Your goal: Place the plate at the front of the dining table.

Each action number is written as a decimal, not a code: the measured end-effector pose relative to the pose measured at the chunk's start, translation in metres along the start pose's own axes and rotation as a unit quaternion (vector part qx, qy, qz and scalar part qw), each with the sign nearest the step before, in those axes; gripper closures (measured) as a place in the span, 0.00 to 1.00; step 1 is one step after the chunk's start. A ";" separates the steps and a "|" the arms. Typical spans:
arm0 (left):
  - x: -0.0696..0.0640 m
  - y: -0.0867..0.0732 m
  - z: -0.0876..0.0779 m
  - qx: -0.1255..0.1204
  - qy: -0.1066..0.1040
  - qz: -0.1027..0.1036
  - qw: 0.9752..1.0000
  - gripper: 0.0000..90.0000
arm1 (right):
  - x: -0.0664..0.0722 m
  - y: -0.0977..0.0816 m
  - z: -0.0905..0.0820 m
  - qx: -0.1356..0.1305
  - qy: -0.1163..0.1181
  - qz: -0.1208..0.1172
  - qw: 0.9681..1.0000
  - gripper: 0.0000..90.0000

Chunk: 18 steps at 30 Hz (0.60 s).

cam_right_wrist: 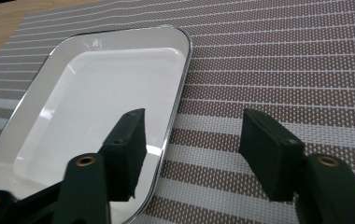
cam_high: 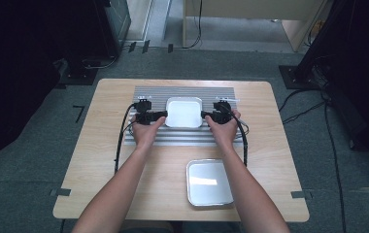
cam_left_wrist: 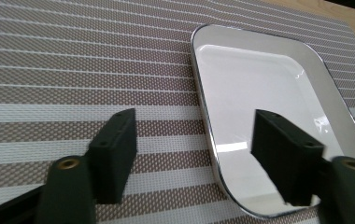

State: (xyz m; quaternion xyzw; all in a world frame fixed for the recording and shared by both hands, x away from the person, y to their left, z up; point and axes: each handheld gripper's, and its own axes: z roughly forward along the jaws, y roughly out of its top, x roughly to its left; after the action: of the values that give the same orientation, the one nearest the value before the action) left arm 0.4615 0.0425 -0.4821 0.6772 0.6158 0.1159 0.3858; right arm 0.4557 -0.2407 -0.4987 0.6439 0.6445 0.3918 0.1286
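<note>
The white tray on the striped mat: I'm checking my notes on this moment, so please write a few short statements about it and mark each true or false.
1. The white tray lies on the striped mat. True.
2. Both grippers are clamped shut on the tray's rim. False: the left gripper and the right gripper each have open jaws standing astride a side rim, pads apart from it.
3. A second tray, the metal tray, sits on the bare wooden table nearer the person. True.
4. The white tray holds food. False: it is empty.
5. The grippers are at opposite sides of the white tray. True.
</note>
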 end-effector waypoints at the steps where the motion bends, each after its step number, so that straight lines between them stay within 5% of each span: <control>1: 0.000 -0.001 -0.003 -0.002 -0.004 0.005 1.000 0.30 | 0.000 -0.001 -0.002 -0.002 0.003 -0.003 1.000 0.42; 3: -0.001 -0.002 -0.006 -0.001 -0.004 0.016 1.000 0.22 | -0.002 -0.003 -0.008 -0.008 0.013 -0.008 1.000 0.38; 18: 0.011 -0.023 -0.034 -0.004 -0.007 0.032 0.999 0.22 | -0.018 -0.018 -0.043 -0.022 0.032 -0.029 0.999 0.33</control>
State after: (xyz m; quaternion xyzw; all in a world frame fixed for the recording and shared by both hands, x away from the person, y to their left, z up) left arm 0.4253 0.0640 -0.4775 0.6959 0.5909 0.1259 0.3883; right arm 0.4165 -0.2700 -0.4886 0.6090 0.6577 0.4227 0.1336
